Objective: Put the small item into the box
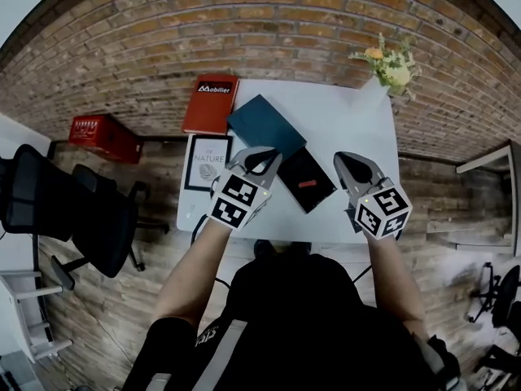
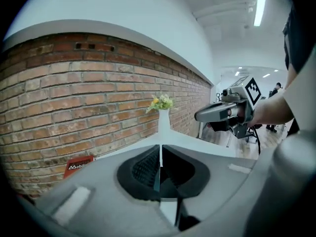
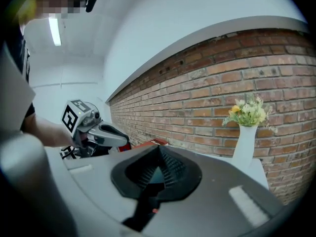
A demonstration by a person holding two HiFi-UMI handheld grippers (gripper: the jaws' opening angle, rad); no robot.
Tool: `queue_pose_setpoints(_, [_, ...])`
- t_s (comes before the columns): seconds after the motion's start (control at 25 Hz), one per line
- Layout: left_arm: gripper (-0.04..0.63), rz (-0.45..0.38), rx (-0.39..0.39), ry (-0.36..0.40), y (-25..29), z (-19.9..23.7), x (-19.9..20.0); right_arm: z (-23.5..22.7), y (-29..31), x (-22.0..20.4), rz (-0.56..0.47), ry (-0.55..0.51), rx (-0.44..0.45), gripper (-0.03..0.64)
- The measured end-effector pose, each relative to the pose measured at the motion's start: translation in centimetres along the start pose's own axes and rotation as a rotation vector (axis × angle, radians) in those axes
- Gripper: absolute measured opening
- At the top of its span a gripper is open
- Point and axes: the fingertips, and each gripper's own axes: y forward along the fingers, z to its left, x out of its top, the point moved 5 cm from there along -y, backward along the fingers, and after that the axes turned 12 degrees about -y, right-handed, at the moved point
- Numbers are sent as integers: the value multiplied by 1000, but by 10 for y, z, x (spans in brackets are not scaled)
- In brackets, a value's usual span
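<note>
Your left gripper (image 1: 264,155) and right gripper (image 1: 348,163) hang over the near edge of the white table (image 1: 350,120), each with its jaws pressed together on nothing. Between them, the small red item (image 1: 307,183) lies on the flat black box (image 1: 316,169), with a flat teal piece (image 1: 264,123) just beyond. The flower vase (image 1: 391,68) stands against the brick wall (image 1: 269,23). Only your gripper views show the ceiling strip light (image 2: 260,4).
</note>
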Motion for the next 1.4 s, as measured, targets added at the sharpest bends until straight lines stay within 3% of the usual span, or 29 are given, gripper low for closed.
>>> queue_pose_setpoints(0.32, [21,-143,13,-51,-46,11,8,38,-21,25,-45,-37,-53,0])
queue_pose_setpoints(0.56, [9,-211,25,-104,-59,6,15,26,-37,27,-82,-17,-64,0])
queue_pose_setpoints(0.84, [8,-262,67,-141,-50,-16,31,-2,-46,25,-121,35,-46,0])
queue_pose_setpoints(1.04, [8,-286,31,-152,-46,-33,38,-7,-52,27,-141,19,-20,0])
queue_pose_setpoints(1.16, [6,-293,10,-171,-44,-34,43,-7,-54,25,-118,-46,-15,-2])
queue_pose_setpoints(1.4, [8,-285,50,-160,-38,-29,50,-16,-54,21,-110,-38,-13,-2])
